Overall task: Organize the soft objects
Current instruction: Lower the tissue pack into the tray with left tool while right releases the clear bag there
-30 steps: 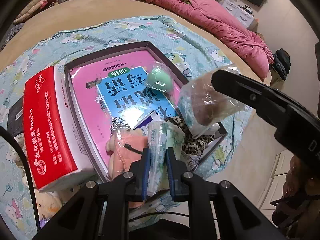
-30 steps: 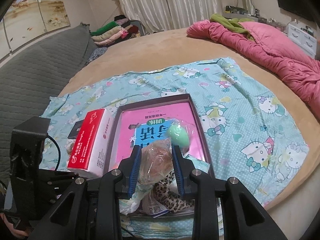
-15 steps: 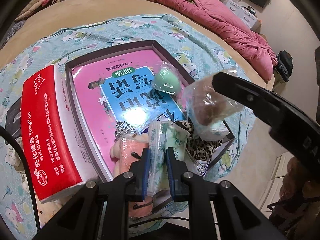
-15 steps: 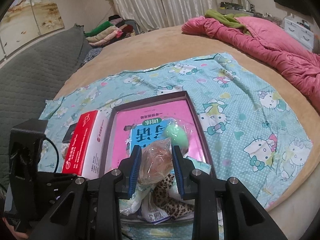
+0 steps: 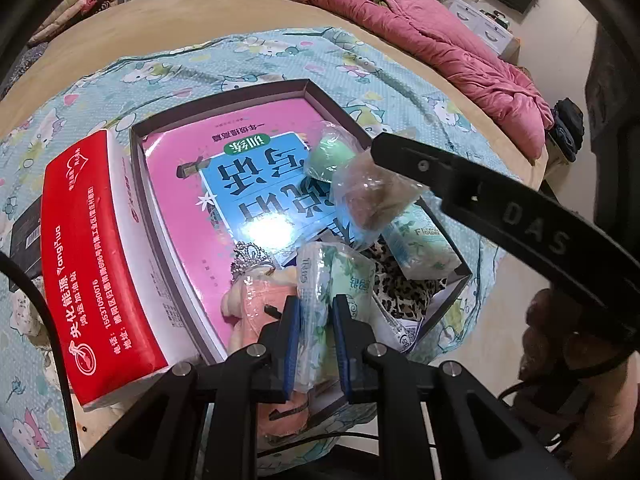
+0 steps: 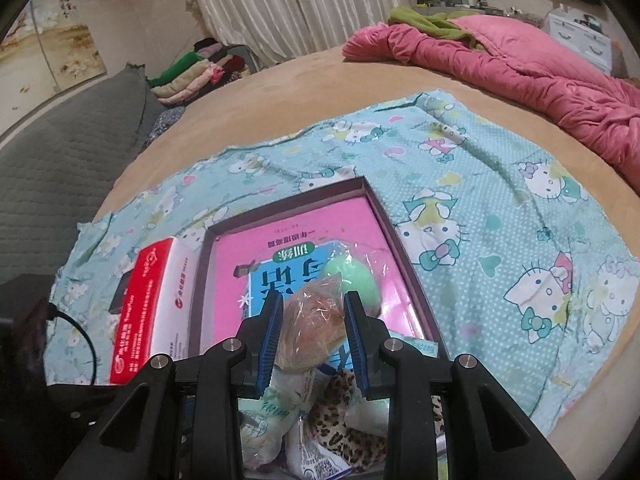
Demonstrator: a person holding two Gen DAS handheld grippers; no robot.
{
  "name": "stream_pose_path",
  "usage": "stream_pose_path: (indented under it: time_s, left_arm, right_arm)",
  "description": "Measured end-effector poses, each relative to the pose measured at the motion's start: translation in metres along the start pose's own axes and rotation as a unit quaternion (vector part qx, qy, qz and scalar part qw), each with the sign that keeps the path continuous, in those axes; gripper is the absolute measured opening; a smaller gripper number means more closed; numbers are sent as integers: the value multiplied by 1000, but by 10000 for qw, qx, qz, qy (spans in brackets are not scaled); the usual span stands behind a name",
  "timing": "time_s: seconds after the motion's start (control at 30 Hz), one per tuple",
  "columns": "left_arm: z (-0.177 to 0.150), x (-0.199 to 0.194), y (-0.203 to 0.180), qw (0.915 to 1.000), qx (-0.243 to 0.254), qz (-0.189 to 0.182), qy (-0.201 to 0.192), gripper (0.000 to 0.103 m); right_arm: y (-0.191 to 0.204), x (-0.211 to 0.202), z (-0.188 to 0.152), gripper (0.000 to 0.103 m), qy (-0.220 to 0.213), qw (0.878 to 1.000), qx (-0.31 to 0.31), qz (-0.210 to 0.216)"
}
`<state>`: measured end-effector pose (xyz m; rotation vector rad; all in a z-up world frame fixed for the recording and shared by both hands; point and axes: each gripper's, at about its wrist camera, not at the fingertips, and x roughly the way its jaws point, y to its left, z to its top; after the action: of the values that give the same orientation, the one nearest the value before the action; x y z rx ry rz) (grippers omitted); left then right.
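A dark shallow box [image 5: 320, 96] [image 6: 374, 196] lies on the bed with a pink and blue book inside. My left gripper [image 5: 316, 312] is shut on a green-and-white tissue pack [image 5: 336, 276] over the box's near end. My right gripper [image 6: 314, 312] is shut on a brown soft item in a clear bag [image 6: 314, 320], which also shows in the left wrist view [image 5: 372, 196], held above the box. In the box lie a green sponge in plastic [image 5: 330, 158] [image 6: 354, 276], a pink plush doll [image 5: 260, 308], a leopard-print cloth [image 5: 400, 284] and another tissue pack [image 5: 424, 244].
A red and white tissue brick [image 5: 92, 260] [image 6: 148, 308] stands left of the box on a Hello Kitty cloth [image 6: 500, 208]. A pink quilt [image 6: 520, 68] lies at the back right. A grey headboard [image 6: 60, 160] is at left. The bed edge is close at right.
Both grippers keep their hold. The right gripper has carried its bag further over the box toward the green sponge; the left has shifted slightly forward.
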<state>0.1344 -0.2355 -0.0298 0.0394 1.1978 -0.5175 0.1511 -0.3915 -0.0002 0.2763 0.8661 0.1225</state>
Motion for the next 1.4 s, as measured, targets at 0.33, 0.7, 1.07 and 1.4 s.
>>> stream_pose_path:
  time_s: [0.33,0.7,1.07,1.4]
  left_arm:
    - [0,0,2,10000,0,25,-25,17]
    - [1,1,4,10000,-29,17,-24,17]
    - [1,1,8,9999,-136,0,-45,18]
    - [1,0,8,9998,-151,-63,-73,18]
  right_arm:
    - [-9,16,-7,32,139,9995,27,-273]
    - [-10,33,-20,33,306,9985,-103,-441]
    - [-9,27,-30,40,360,9979,-251,-475]
    - [-10,25,-36,53,372,9975,-286,-536]
